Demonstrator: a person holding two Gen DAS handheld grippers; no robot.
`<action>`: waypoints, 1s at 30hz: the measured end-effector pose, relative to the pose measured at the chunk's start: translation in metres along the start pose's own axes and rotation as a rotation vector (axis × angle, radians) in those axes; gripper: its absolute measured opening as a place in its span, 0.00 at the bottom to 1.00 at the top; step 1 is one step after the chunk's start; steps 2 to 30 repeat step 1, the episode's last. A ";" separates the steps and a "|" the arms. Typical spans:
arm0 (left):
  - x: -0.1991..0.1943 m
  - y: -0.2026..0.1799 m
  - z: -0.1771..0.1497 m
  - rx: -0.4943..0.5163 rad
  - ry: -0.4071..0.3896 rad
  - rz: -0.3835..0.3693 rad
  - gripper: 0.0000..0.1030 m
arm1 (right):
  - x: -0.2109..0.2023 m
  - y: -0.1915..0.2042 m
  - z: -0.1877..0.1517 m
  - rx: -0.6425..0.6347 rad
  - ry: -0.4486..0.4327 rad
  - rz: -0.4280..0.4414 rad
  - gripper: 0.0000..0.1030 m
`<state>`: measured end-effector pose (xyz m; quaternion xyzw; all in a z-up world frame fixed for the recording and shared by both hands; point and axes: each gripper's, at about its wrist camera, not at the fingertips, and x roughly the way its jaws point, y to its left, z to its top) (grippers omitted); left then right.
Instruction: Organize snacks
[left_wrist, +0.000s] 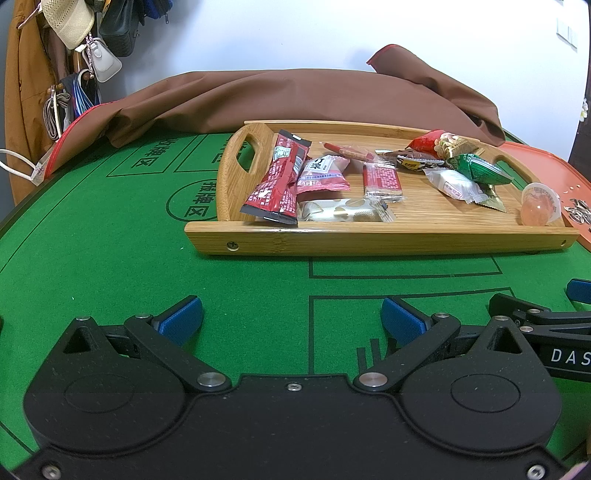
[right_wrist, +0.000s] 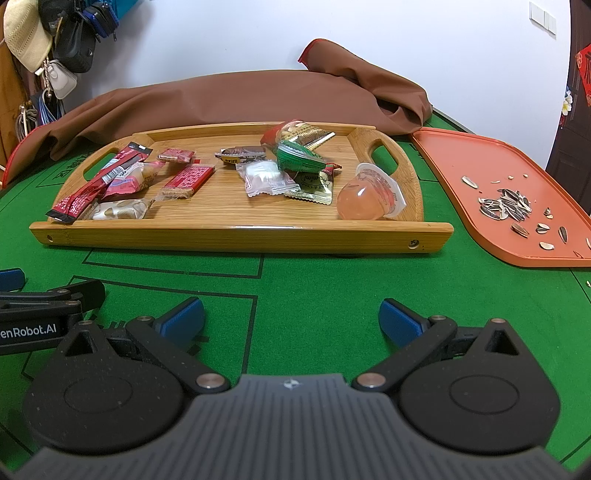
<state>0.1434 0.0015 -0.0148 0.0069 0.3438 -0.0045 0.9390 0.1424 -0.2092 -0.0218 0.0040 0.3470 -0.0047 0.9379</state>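
A bamboo tray (left_wrist: 369, 242) (right_wrist: 236, 236) sits on the green table and holds several wrapped snacks: a long red packet (left_wrist: 280, 181) (right_wrist: 99, 179), a red bar (left_wrist: 382, 181) (right_wrist: 190, 179), a white candy (left_wrist: 454, 184) (right_wrist: 266, 179), a green packet (left_wrist: 480, 170) (right_wrist: 299, 158) and a pink jelly cup (left_wrist: 541, 205) (right_wrist: 369, 197) at its right end. My left gripper (left_wrist: 291, 321) is open and empty, in front of the tray. My right gripper (right_wrist: 291, 319) is open and empty, beside it on the right.
An orange tray (right_wrist: 480, 155) (left_wrist: 546, 162) with sunflower seed shells (right_wrist: 508, 208) lies right of the bamboo tray. A brown cloth (left_wrist: 295, 99) (right_wrist: 221, 99) is heaped behind. Bags and a hat (left_wrist: 66, 18) hang at the far left.
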 end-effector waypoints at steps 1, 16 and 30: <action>0.000 0.000 0.000 0.000 0.000 0.000 1.00 | 0.000 0.000 0.000 0.000 0.000 0.000 1.00; 0.000 0.000 0.000 0.000 0.000 0.000 1.00 | 0.000 0.000 0.000 0.000 0.000 0.000 1.00; 0.000 0.000 0.000 0.000 0.000 0.000 1.00 | 0.000 0.000 0.000 0.000 0.000 0.000 1.00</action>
